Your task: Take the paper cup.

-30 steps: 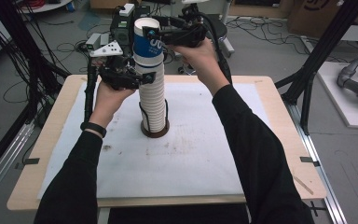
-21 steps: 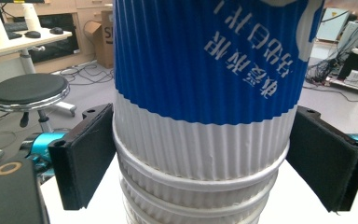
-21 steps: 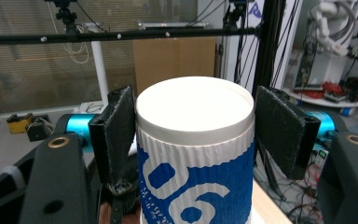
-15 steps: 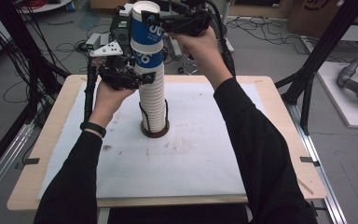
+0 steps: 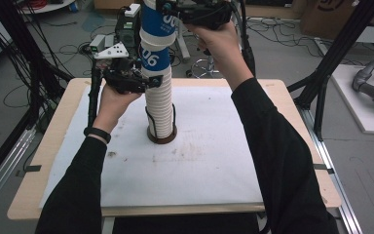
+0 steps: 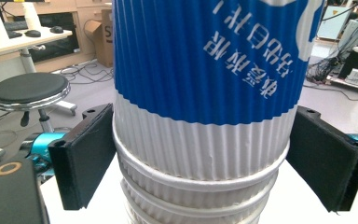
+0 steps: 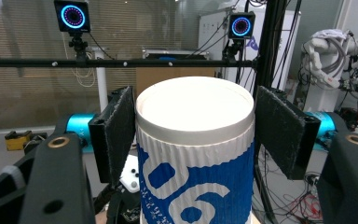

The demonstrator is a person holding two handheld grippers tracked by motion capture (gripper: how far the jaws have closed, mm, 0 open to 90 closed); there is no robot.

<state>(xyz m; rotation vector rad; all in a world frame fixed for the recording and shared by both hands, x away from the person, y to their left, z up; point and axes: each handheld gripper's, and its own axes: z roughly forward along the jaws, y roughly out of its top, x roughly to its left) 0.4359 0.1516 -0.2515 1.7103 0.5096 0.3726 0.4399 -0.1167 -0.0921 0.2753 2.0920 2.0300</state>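
In the high view, a brown base (image 5: 161, 140).

White mat (image 5: 214, 170) on wood table (image 5: 292, 90); black stool (image 6: 28, 91) nearby.

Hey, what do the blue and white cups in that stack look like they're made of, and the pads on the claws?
Blue and white ribbed cup: likely corrugated paper, matte, judging by fine vertical ridges and a rolled white rim. The white stacked cups below show the same ribbing. Black claw pads: probably foam or rubber, going by their dull, slightly grainy face, though the look leaves it open.
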